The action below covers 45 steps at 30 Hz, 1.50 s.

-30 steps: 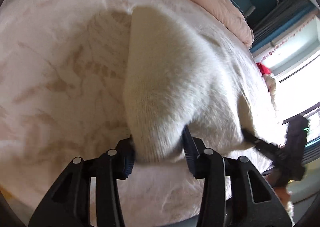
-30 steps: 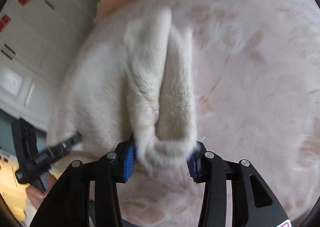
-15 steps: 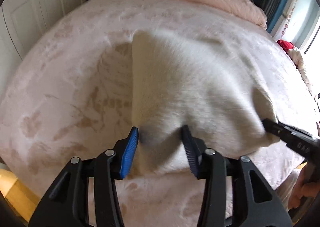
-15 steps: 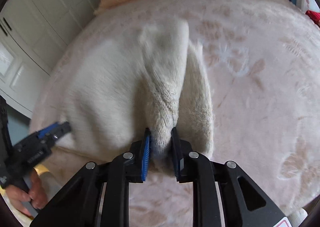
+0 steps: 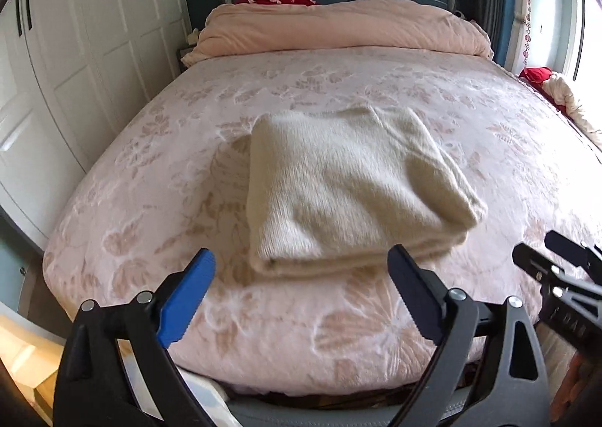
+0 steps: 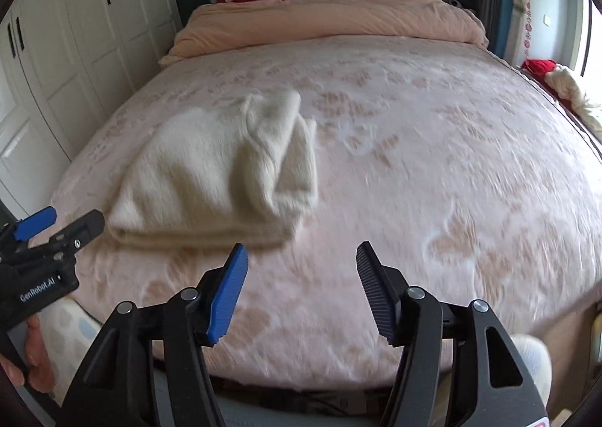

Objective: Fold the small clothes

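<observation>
The cream sweater (image 5: 350, 186) lies folded on the bed (image 5: 263, 314), just ahead of the left claw (image 5: 301, 284) and ahead and to the left of the right claw (image 6: 301, 287). The fold looks nearly done but not neat. On the side nearest the right claw a thick rolled ridge stands up from the bundle, and the corner toward that claw bulges over the layers beneath. The lower layers also stick out along the near edge, in front of the left claw's fingers (image 5: 188, 291).

The main risk, as I judge it, is that the soft, fluffy knit relaxes: the raised ridge could slump sideways and open the fold. A claw going back in to flatten it could snag the fuzzy pile on its ribbed pads, or drag the top layer off the ones below, since the plush bedcover gives little grip to hold the bundle still. Pinching only one layer at the near edge would peel the stack apart.

Both claws stand wide apart and hold nothing. Neither touches the sweater; each hovers clear of the cloth, above the near part of the bed. The left claw's jaws frame the near edge of the bundle, while the right claw's frame only bare bedcover, with the sweater off beyond its left finger.
</observation>
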Available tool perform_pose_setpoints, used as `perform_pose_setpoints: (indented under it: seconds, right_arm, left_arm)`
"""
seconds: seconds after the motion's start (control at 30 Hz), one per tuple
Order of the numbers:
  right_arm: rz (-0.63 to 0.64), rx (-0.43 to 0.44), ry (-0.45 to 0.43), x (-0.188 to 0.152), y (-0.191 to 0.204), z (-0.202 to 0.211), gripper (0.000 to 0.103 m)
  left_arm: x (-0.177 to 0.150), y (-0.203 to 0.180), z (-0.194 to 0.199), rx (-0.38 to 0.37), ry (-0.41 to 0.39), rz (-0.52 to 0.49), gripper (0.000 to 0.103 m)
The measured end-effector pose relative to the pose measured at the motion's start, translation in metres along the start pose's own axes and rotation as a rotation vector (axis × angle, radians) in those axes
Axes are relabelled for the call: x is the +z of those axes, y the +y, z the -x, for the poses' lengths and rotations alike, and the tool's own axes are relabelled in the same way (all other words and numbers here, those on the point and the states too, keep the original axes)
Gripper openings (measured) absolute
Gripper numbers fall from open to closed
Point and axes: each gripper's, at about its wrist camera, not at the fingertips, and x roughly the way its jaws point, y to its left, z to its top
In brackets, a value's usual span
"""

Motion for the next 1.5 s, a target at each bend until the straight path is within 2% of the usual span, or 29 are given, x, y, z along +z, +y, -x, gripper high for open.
perform_pose_setpoints:
  seconds: [0.17,0.33,0.47,0.67,0.93,1.3,1.5]
  right_arm:
    - [-0.007,-0.023,-0.015,-0.026,0.005,0.005,0.07]
    - [0.013,-0.053,-0.012,-0.039,0.01,0.001,0.072]
    - [0.023,-0.075,-0.019,-0.047,0.011,-0.003,0.072]
    - [0.033,-0.097,-0.007,-0.056,0.009,-0.011,0.073]
    - [0.05,-0.118,0.0,-0.062,0.012,-0.016,0.073]
    - [0.051,-0.106,-0.008,-0.062,0.013,-0.014,0.073]
    - [0.052,-0.101,-0.011,-0.062,0.014,-0.013,0.073]
  left_arm:
    - [-0.026,-0.006,-0.004,0.022,0.011,0.008,0.091]
    - [-0.048,-0.004,-0.011,0.024,0.003,0.032,0.091]
    - [-0.063,0.0,-0.015,0.062,-0.02,0.041,0.091]
    - [-0.067,0.006,-0.02,0.049,-0.003,0.071,0.091]
    - [-0.07,0.003,-0.022,0.059,-0.001,0.048,0.09]
    - [-0.072,-0.005,-0.018,0.09,-0.018,0.02,0.09]
    - [-0.072,-0.007,-0.017,0.083,-0.014,0.024,0.088]
